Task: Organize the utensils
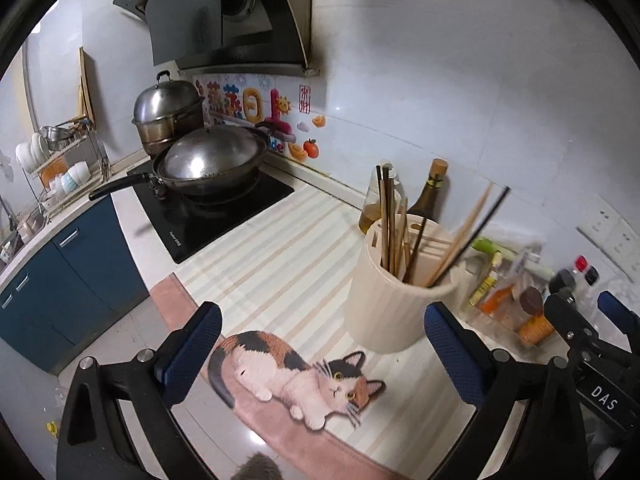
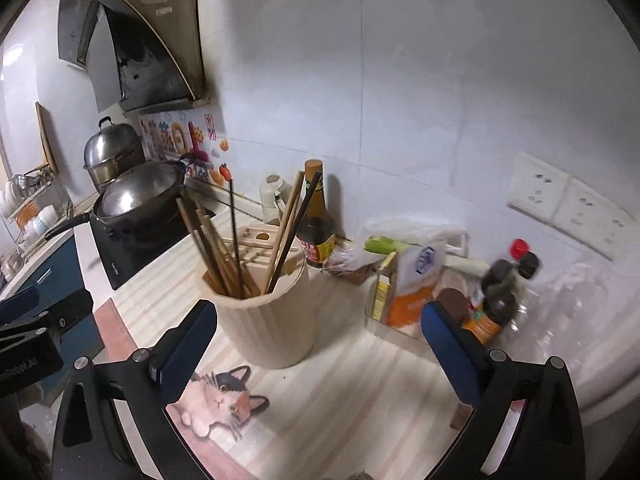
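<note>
A cream ribbed utensil holder (image 1: 394, 300) stands on the striped cat mat (image 1: 280, 264); it also shows in the right wrist view (image 2: 266, 324). Several wooden and dark chopsticks (image 1: 400, 232) stand in it, leaning apart; they show in the right wrist view too (image 2: 240, 248). My left gripper (image 1: 324, 356) is open and empty, above the mat, in front and left of the holder. My right gripper (image 2: 320, 344) is open and empty, close in front of the holder. The right gripper also shows at the right edge of the left wrist view (image 1: 588, 320).
A wok (image 1: 208, 164) and steamer pot (image 1: 168, 112) sit on the black cooktop (image 1: 224, 216) at left. A dark sauce bottle (image 2: 316, 224), bags, seasoning jars (image 2: 500, 292) and vegetables crowd the right corner. A dish rack (image 1: 60, 164) stands far left. Wall sockets (image 2: 568, 204) are at right.
</note>
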Demonstrator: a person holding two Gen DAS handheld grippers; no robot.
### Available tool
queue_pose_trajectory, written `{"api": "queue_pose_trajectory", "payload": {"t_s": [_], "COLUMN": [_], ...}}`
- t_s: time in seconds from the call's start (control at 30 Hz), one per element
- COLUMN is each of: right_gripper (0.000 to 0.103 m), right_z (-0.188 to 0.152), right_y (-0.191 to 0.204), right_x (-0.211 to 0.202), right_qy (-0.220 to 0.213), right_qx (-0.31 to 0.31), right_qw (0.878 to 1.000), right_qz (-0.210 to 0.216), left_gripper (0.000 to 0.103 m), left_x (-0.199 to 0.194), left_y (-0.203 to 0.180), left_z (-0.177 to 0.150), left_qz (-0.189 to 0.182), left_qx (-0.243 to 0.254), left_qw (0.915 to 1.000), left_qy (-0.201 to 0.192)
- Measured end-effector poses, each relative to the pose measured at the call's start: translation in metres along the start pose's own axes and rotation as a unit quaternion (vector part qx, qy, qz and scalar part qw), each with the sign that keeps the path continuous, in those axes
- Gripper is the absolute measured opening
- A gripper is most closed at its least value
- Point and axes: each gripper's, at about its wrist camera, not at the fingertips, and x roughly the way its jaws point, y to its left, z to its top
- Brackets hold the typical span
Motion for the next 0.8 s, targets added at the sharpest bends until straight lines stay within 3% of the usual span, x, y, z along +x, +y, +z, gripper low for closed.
{"api": "queue_pose_trajectory", "payload": {"t_s": [0.5, 0.8], "right_gripper": [0.103, 0.103], "right_z": [-0.048, -0.054], "right_y": [0.025, 0.022], "right_x": [-0.191, -0.246], "right_qy": [-0.046, -0.068], "right_qx": [0.018, 0.021], "right_qw": [0.997, 0.996], "right_qz": [-0.061, -0.06], "left_gripper": [0.103, 0.103], "left_x": [-0.145, -0.191], "left_y": [0.028, 0.025], "left_z": [-0.044, -0.057], "left_qz": [-0.019, -0.019], "left_qx": [0.035, 0.048], "left_qw": [0.998, 0.996], "left_qy": [-0.05, -0.073]}}
